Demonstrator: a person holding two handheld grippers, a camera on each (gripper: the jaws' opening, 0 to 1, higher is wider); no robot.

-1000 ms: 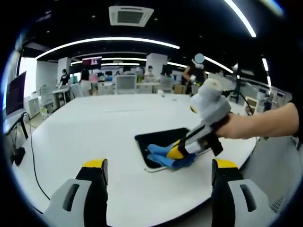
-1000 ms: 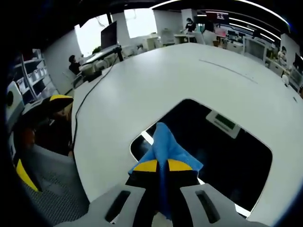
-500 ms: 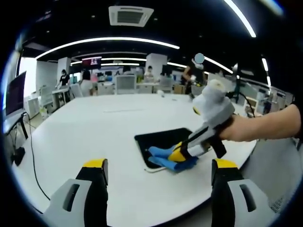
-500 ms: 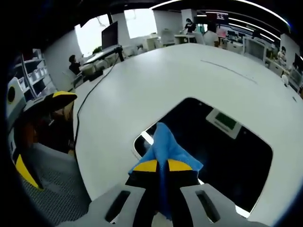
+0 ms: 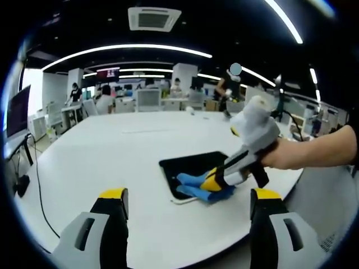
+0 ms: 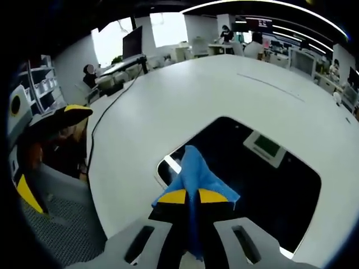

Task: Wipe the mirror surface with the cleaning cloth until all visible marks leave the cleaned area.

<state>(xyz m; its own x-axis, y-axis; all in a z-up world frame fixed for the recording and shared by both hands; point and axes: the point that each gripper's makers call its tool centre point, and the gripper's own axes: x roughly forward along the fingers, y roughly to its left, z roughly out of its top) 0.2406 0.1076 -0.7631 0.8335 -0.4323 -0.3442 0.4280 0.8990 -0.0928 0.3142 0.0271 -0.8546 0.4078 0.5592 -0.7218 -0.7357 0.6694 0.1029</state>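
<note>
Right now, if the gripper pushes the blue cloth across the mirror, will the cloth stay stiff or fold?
The blue cloth is probably soft: it drapes in folds from the shut right gripper. Pushed, it may bunch rather than slide flat. The mirror looks smooth, so the cloth should likely glide easily.

The left gripper view looks from off the table's (image 5: 101,151) near edge across it, well back from the mirror (image 5: 188,165); the right gripper view hangs close above the mirror (image 6: 263,174), facing the table's far edge; both share mirror and cloth (image 6: 196,176).
</note>
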